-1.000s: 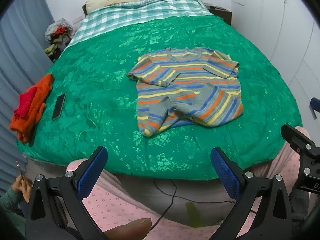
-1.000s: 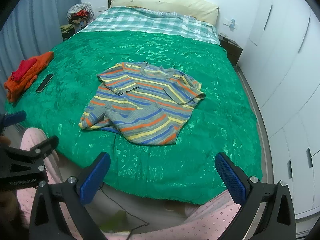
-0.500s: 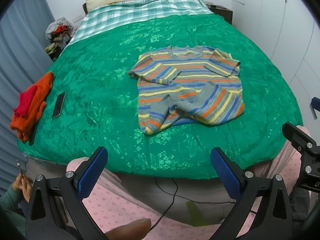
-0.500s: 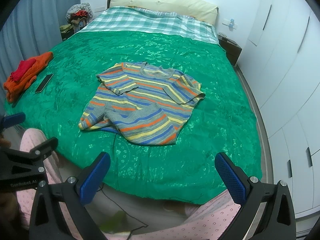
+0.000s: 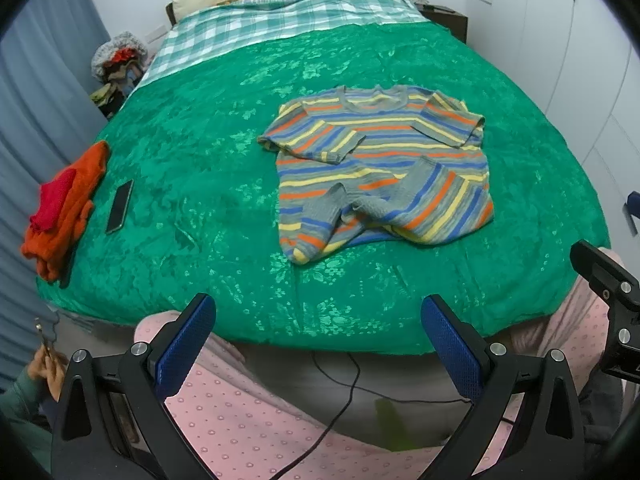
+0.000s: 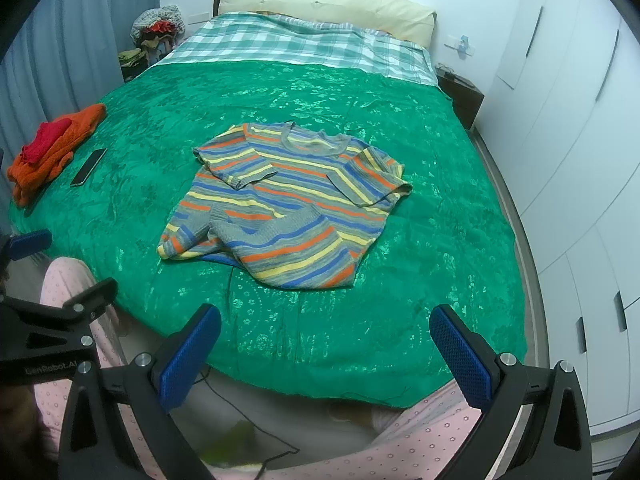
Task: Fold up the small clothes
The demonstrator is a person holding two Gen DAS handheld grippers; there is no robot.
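A small striped knit shirt (image 5: 380,164) in grey, blue, yellow and orange lies on the green bedspread (image 5: 200,168), sleeves folded in and its lower hem rumpled and partly turned up. It also shows in the right wrist view (image 6: 288,196). My left gripper (image 5: 318,312) is open and empty, held off the near edge of the bed, well short of the shirt. My right gripper (image 6: 324,320) is open and empty too, also at the near edge, to the right of the left one.
An orange and red pile of clothes (image 5: 64,204) and a dark phone (image 5: 119,206) lie at the bed's left edge. A plaid sheet (image 6: 296,44) and pillow lie at the head. White wardrobes (image 6: 580,140) stand on the right. My legs in pink trousers (image 5: 240,412) and a cable are below.
Both views have shifted very slightly; the shirt sits a touch lower in the left wrist view. Both grippers stay open and empty. The shirt has not moved.
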